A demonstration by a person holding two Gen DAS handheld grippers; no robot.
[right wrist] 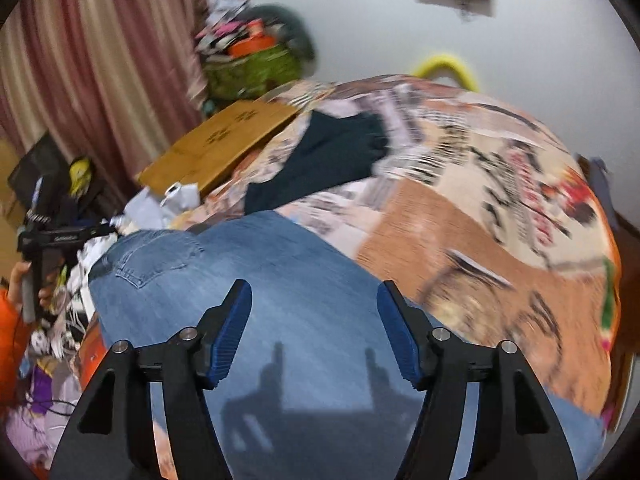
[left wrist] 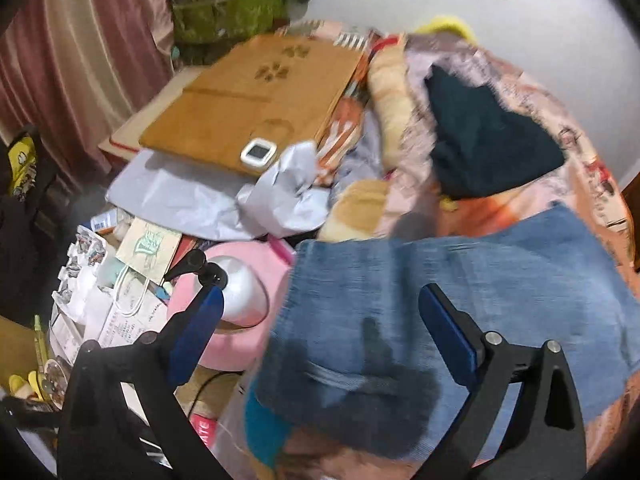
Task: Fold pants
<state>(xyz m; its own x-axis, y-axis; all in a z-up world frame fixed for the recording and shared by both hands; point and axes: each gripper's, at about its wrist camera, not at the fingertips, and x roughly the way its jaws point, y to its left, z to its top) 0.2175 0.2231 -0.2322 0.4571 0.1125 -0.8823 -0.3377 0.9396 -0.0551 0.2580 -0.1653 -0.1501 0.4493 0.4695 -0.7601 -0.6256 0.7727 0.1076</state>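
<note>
Blue denim pants (left wrist: 460,304) lie folded on a patterned blanket (left wrist: 592,172) on the bed. My left gripper (left wrist: 320,300) is open and empty, above the pants' left edge; its left finger hangs over the clutter beside the bed. In the right wrist view the pants (right wrist: 288,300) fill the lower middle, with a back pocket at the left. My right gripper (right wrist: 314,296) is open and empty just above the denim, and its shadow falls on the cloth. The left gripper (right wrist: 52,236) shows at the far left, held in a hand.
A dark folded garment (left wrist: 484,144) lies farther back on the blanket (right wrist: 480,216); it also shows in the right wrist view (right wrist: 320,160). A brown board (left wrist: 256,96), grey paper (left wrist: 224,196), a pink object (left wrist: 240,300) and piled clutter crowd the left side. A curtain (left wrist: 80,60) hangs behind.
</note>
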